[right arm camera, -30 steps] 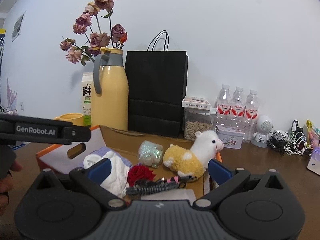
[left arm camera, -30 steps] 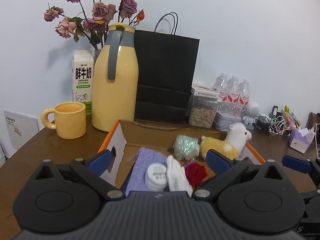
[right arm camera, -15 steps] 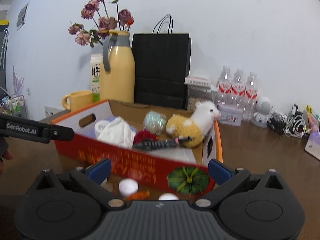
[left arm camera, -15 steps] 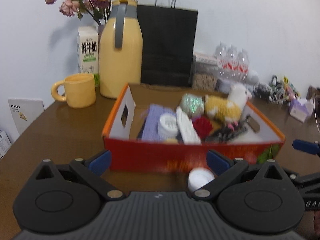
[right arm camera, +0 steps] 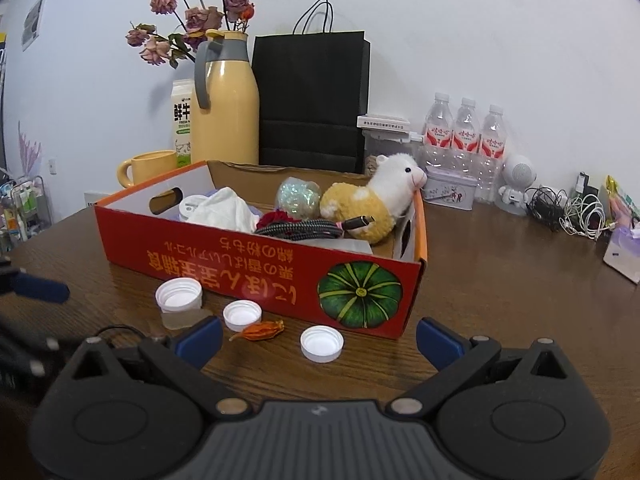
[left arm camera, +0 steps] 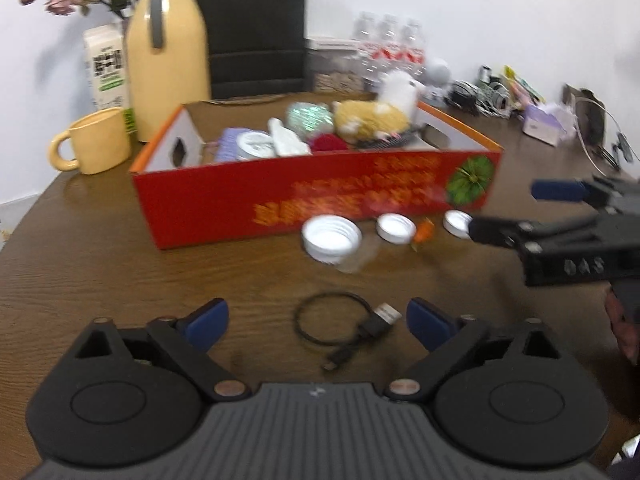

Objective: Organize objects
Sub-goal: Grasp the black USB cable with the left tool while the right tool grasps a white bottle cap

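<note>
On the red cardboard box with the green pumpkin picture, yellow East Asian characters ran in two rows along the front wall; from my right wrist view they stood upside down, and I could not read them with any certainty. The white-and-green milk carton behind the box bore two large dark characters, "鲜牛", the rest hidden by the yellow jug. The three clear plastic water bottles carried red-and-white labels whose print was too small to read. In my left wrist view, pale letters on the black body of my right tongs looked like "DAS".
</note>
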`<state>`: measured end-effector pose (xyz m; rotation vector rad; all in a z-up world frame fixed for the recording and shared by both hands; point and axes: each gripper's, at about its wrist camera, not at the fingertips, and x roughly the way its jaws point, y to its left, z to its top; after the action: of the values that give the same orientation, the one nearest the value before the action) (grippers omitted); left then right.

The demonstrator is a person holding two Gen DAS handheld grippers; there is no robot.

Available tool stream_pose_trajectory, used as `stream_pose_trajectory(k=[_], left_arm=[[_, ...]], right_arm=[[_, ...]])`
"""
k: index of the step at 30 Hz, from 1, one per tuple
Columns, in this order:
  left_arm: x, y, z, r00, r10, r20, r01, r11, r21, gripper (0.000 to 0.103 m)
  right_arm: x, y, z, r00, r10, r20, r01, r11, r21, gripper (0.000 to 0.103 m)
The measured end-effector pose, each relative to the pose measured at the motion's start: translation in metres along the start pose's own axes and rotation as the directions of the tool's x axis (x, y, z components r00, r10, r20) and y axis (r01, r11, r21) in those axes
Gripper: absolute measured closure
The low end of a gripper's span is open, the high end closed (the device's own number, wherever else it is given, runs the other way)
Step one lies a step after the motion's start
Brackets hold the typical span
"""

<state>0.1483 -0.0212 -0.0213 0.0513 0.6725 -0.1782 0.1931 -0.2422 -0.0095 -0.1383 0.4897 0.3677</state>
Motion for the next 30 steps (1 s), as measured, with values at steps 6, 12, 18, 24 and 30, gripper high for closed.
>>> stream_pose_trajectory(k=[6, 12, 18, 24, 30], left_arm=[[0.004, -0.015, -0.003, 0.999, -0.033, 0.008, 0.033, 0.998, 0.059, 0.035], [0.01, -0.028, -0.004, 0.999, -0.053, -0.009, 0.054, 0.991, 0.122, 0.081], [0.01, -0.031, -0.004, 0.998, -0.059, -0.004, 0.059, 0.99, 0.128, 0.087], [0.006, -0.022, 0.005, 0.998, -0.041, 0.045, 0.037, 0.997, 0.073, 0.087], [0.001, -0.001, 0.017, 0.996, 0.01, 0.09, -0.011, 1.0, 0.004, 0.086]], right_arm=[[0.002, -0.001, -0.001, 1.0, 0.006, -0.005, -0.006, 1.0, 0.006, 0.0], [0.004, -0.002, -0.002, 1.0, 0.015, -0.011, -0.014, 1.0, 0.012, 0.0], [0.007, -0.002, -0.004, 0.999, 0.024, -0.022, -0.023, 1.0, 0.013, 0.0], [0.012, -0.002, -0.005, 0.999, 0.019, -0.045, -0.019, 1.0, 0.004, 0.0], [0.026, -0.012, -0.001, 0.994, -0.034, -0.107, 0.033, 0.999, -0.01, 0.012]])
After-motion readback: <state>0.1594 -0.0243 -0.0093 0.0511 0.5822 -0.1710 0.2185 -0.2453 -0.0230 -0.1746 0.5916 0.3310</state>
